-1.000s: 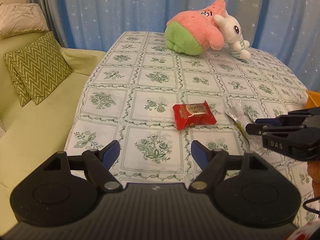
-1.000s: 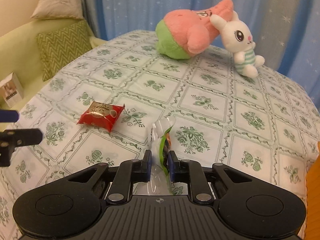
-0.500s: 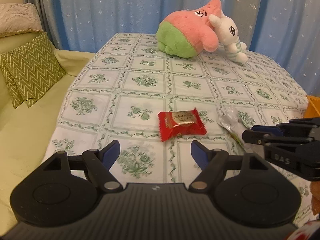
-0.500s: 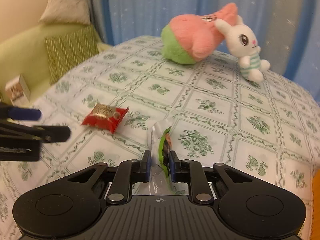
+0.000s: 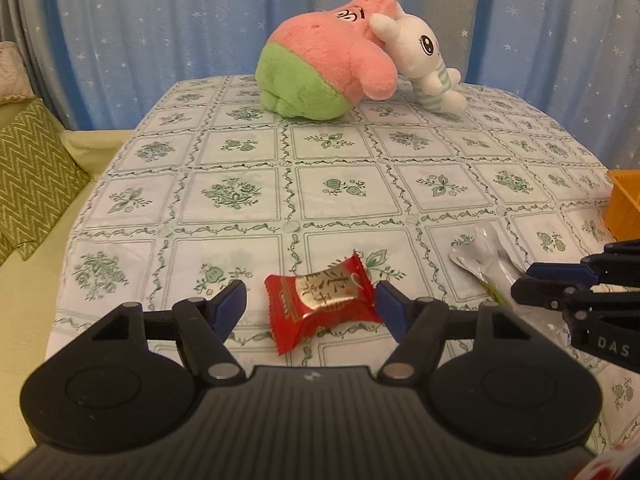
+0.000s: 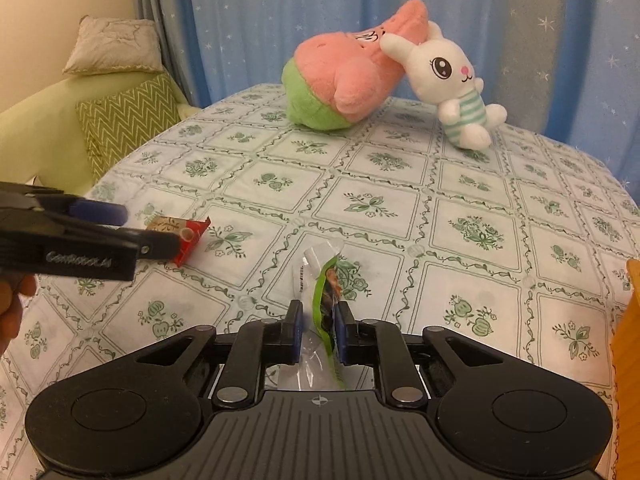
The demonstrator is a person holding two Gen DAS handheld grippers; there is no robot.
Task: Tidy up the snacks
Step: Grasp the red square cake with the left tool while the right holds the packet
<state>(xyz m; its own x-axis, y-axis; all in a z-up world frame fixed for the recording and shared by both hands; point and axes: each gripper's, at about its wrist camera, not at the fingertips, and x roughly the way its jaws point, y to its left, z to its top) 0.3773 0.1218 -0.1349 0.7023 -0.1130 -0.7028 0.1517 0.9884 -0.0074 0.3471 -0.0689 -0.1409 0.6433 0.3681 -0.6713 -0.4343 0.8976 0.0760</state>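
Now the left claw (image 5: pixel 310 300) straddles the red candy packet (image 5: pixel 322 303) lying flat on the table (image 5: pixel 240 216); jaws closing, right pad at the wrapper's edge, left pad apart. The right claw (image 6: pixel 316 330) is clamped on the clear-and-green snack sachet (image 6: pixel 320 300). Risk: the slick wrapper may skid or crumple, leaving only a corner pinched. The orange bin (image 5: pixel 624 204) sits at the far right.
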